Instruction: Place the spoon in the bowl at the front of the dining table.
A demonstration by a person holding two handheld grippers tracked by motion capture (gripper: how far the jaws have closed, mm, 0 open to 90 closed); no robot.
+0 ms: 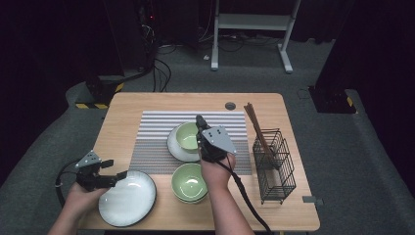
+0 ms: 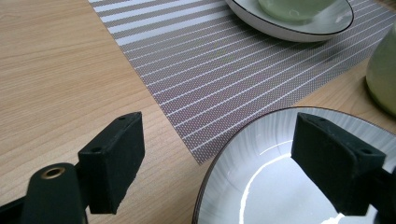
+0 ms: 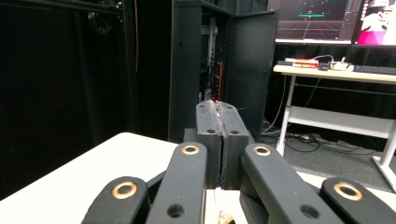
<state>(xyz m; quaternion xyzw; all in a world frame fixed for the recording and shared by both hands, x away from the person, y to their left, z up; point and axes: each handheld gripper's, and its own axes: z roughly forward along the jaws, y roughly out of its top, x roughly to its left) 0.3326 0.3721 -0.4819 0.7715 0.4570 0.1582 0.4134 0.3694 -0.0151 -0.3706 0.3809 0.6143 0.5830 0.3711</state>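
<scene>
Green bowl [image 1: 187, 136] sits in the white dish [image 1: 176, 149] on the striped placemat [image 1: 161, 142], toward the mat's right half. Your right gripper [image 1: 199, 121] hangs over that bowl's right rim, jaws pressed flat together with nothing between them; in the right gripper view [image 3: 219, 140] the two pads meet face to face and point level toward the dark cabinet [image 3: 215, 60] past the table edge. Can't tell from the high view whether the jaw tips touch the bowl.

Second green bowl [image 1: 189, 182] is off the mat, just past its near edge, right below your right hand. White plate [image 1: 128, 198] with the dark rim lies off the mat's near left corner, close beside that second bowl.

Your left gripper [image 1: 115, 177] is at the plate's left rim, jaws spread wide. In the left gripper view [image 2: 219, 172] one jaw is over bare wood, the other over the plate's inside, rim [image 2: 243, 126] between them, pads not pressing on it.

Black wire rack [image 1: 275, 164] with the chopsticks [image 1: 257, 128] stands right of the mat, well apart from both grippers.
</scene>
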